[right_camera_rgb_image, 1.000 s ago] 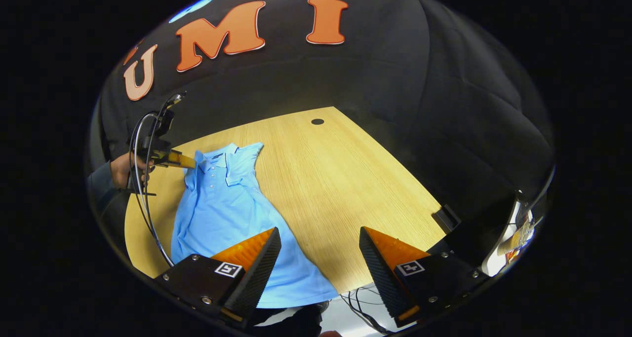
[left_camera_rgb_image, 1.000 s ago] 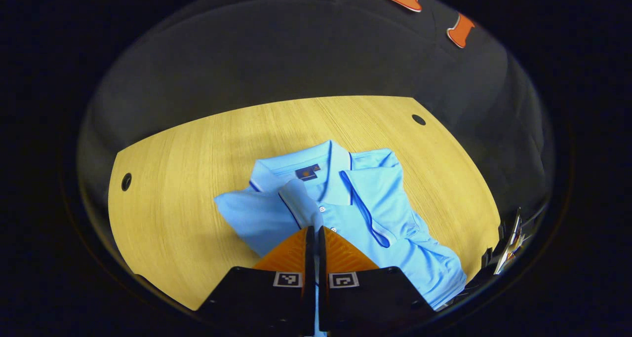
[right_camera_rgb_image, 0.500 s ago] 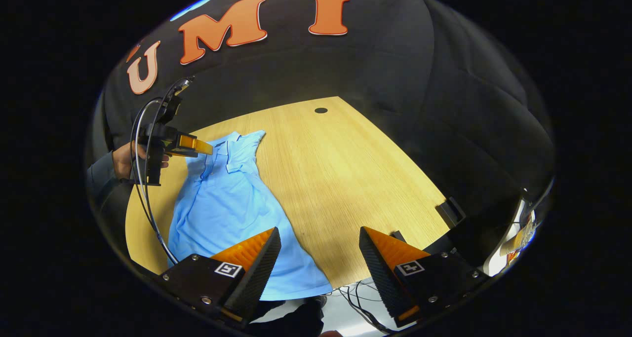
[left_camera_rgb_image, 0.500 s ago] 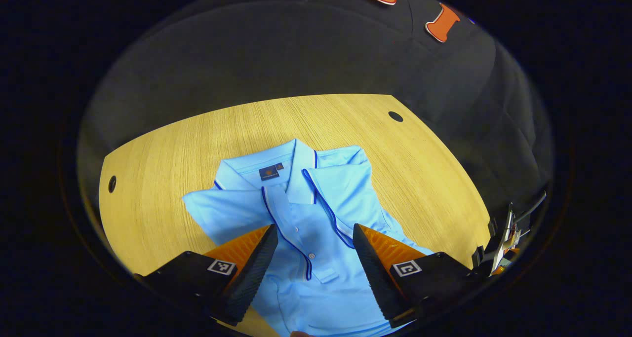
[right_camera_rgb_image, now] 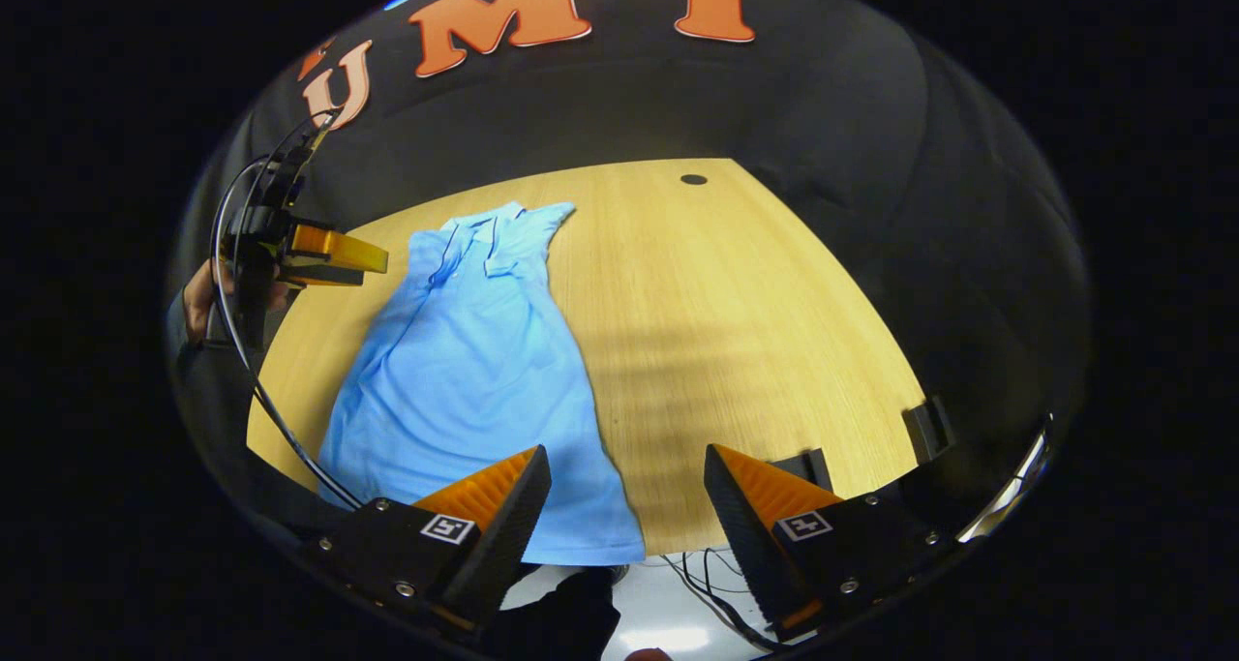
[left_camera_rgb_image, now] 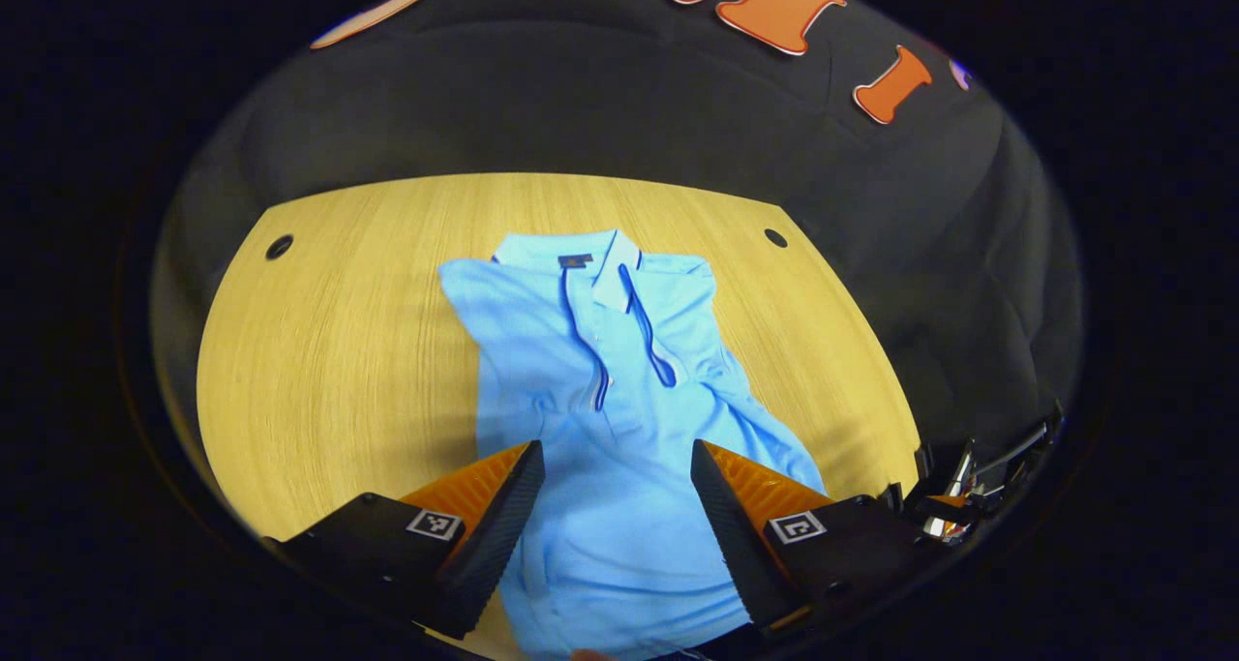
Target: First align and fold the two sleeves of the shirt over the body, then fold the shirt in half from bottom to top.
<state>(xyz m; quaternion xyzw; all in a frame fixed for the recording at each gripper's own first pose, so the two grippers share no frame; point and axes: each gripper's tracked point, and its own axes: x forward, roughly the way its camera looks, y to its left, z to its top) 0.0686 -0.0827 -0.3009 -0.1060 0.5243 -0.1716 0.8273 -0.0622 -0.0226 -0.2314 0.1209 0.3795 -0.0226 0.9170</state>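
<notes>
Your left gripper (left_camera_rgb_image: pixel 615 492) and right gripper (right_camera_rgb_image: pixel 624 496) both hang open, empty. That shirt (left_camera_rgb_image: pixel 600 390) on the counter (left_camera_rgb_image: pixel 329 351) looks soft and floppy; pinch the bottom hem corners.

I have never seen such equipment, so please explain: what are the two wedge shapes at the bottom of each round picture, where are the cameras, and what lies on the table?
There is no robot here. A person holds one two-finger gripper in each hand, and a small camera rides on each, looking forward along its fingers. The wedges are those fingers. In the left gripper view you see the left gripper, open and holding nothing, above a light blue shirt lying on a wooden table. The right gripper view shows the right gripper, also open and empty, near the shirt's bottom edge. Farther off in that view is the other gripper, held by a hand.
</notes>
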